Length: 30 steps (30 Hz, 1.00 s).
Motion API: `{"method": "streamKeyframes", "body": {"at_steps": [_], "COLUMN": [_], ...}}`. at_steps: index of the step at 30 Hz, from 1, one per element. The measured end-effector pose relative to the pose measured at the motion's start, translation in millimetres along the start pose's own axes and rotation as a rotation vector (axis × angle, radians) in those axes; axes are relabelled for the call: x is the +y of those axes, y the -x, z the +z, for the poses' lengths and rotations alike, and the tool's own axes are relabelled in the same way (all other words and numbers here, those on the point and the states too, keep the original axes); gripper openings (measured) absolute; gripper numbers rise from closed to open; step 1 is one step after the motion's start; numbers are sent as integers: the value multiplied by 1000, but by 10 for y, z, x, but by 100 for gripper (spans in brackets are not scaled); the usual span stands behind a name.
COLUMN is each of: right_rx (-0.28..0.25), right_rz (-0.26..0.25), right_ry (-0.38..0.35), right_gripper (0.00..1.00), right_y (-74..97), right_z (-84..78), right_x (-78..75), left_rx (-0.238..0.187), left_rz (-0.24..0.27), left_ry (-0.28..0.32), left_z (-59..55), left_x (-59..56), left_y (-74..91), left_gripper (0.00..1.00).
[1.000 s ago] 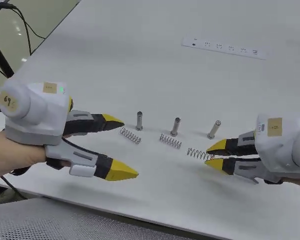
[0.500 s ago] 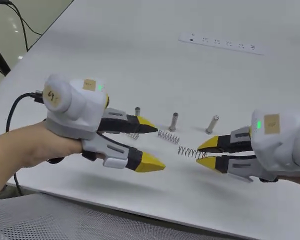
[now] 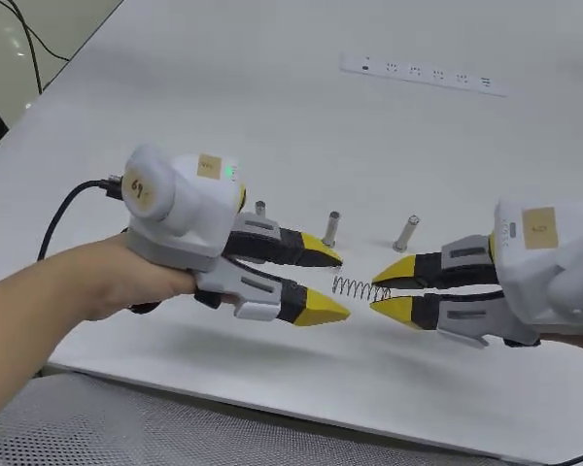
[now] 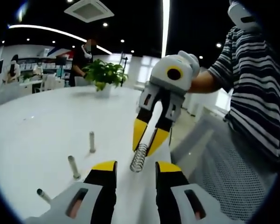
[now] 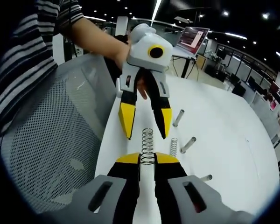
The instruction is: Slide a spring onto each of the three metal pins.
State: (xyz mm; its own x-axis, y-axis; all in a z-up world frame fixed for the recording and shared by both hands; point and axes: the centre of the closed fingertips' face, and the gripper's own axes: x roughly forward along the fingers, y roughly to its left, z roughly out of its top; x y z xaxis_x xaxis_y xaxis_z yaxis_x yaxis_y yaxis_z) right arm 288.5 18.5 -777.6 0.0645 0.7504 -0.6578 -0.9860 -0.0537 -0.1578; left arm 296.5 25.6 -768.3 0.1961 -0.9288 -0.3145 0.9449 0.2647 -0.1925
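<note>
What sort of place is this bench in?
Probably an open-plan office or lab rather than a factory floor: a long white table carrying a power strip, a potted plant, a ceiling vent, and other desks with an open screen behind.

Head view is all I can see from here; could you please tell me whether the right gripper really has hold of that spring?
Observer: Yes. In the right gripper view the right gripper is shut on one end of the spring, and the rest sticks out ahead of the tips.
Operator: Thank you. Does the left gripper have it too?
Observer: No. The left gripper view shows the left gripper open, with the spring's free end at the gap between its tips and not pinched.
Operator: Is another spring nearby?
Observer: Yes. In the right gripper view a second spring lies on the table beside the middle pin, which is bare.
</note>
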Motion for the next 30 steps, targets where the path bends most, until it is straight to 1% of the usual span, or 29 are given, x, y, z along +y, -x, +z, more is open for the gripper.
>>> {"method": "streamKeyframes", "body": {"at_steps": [5, 8, 10, 14, 16, 21, 24, 30], "right_rx": [-7, -9, -12, -14, -14, -22, -27, -21], "right_rz": [1, 4, 5, 0, 2, 1, -1, -4], "right_ry": [2, 4, 0, -2, -5, -22, -27, -34], "right_gripper": [7, 7, 7, 7, 7, 8, 8, 9], "right_y": [9, 13, 13, 10, 8, 1, -5, 2], "right_z": [26, 33, 39, 41, 37, 26, 28, 16], "right_x": [-8, -2, 4, 1, 3, 10, 16, 12], "left_rx": [-3, -18, -27, -27, -26, -34, -28, -21], "left_rz": [-3, 0, -6, -20, -18, -33, -42, -56], "left_ry": [0, -3, 1, -9, -13, -7, -8, -6], "left_z": [-9, 17, 33, 39, 35, 48, 49, 43], "left_x": [16, 19, 5, -25, -22, -37, -49, -65], "left_y": [-32, -37, -34, -33, -33, -23, -19, -16], "left_gripper": [20, 14, 11, 5, 5, 3, 3, 2]}}
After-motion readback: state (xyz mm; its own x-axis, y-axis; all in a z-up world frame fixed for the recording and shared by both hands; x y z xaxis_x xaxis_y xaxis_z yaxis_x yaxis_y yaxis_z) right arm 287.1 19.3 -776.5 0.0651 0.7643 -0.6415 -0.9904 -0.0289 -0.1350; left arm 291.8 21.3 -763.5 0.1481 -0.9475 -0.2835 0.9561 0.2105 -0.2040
